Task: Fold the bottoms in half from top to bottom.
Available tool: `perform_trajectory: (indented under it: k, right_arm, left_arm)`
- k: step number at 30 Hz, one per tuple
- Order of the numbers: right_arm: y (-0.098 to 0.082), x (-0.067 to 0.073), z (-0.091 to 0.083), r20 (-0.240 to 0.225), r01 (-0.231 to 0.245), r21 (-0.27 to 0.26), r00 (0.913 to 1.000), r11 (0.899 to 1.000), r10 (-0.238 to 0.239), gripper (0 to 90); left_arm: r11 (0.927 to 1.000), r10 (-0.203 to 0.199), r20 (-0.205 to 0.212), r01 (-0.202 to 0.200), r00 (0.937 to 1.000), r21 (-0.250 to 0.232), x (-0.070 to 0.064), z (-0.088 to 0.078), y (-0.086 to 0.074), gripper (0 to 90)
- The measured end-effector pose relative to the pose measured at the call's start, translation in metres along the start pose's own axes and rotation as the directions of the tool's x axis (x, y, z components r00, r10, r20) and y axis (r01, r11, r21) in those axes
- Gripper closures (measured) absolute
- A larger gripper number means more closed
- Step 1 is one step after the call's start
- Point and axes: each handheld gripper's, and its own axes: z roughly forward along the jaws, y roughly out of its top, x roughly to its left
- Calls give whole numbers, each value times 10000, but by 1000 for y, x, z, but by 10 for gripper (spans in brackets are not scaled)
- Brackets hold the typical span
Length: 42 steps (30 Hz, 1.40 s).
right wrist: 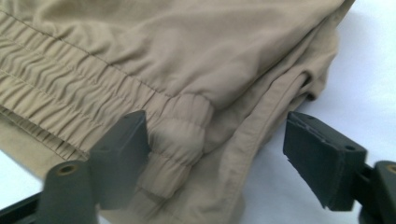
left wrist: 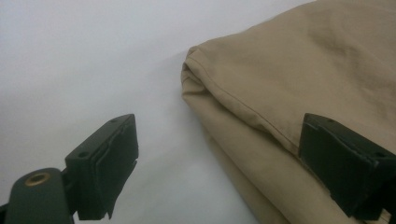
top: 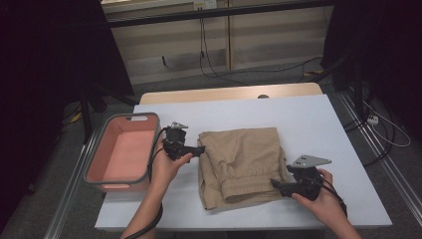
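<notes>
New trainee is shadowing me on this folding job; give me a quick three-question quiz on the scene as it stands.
1. True or false: the folded trousers lie inside the bin.
2. The right gripper is at which part of the trousers? A) elastic waistband B) a belt C) a zip
3. Is the left gripper open or shut?

Key: 1 false, they lie on the table beside the bin; 2 A; 3 open, with the trousers' edge between its jaws.

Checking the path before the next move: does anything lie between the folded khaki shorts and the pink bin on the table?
Yes: the left gripper and its hand sit at the shorts' left edge, directly between them and the bin.
</notes>
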Motion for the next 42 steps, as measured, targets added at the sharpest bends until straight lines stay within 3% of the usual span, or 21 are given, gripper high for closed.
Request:
perform_trajectory:
  k: [2, 5, 8, 19, 25, 36, 42]
  right_arm:
    - [-1, -2, 2, -35, -48, -6, 10000, 10000, 48, 189]
    - [-5, -5, 5, -249, -637, 37, 9977, 9980, 637, 177]
    - [-6, -6, 6, -289, -676, -23, 9973, 9977, 675, 177]
    - [-6, -4, 5, -163, -387, -138, 9991, 9992, 385, 177]
    - [-6, -2, 5, -48, -270, -192, 9996, 9994, 270, 173]
    - [-7, -1, 5, -53, -400, -234, 9992, 9989, 399, 173]
    - [-9, 2, 5, -54, -332, -271, 9994, 9991, 331, 173]
  left_arm:
    - [10000, -46, -4, 46, 10000, -28, 0, 0, 0, 117]
    - [9999, -134, -27, 134, 9999, -17, 1, 2, 0, 100]
    - [9997, -245, -81, 244, 9997, -61, 1, 6, 1, 74]
    - [9987, -511, -376, 513, 9980, 61, 1, 31, 9, 41]
    - [9984, -565, -827, 566, 9950, -12, 1, 45, 10, 37]
    - [9955, -894, -856, 917, 9923, 239, -5, 56, 7, 102]
    - [9956, -814, -833, 849, 9932, 386, -7, 57, 8, 120]
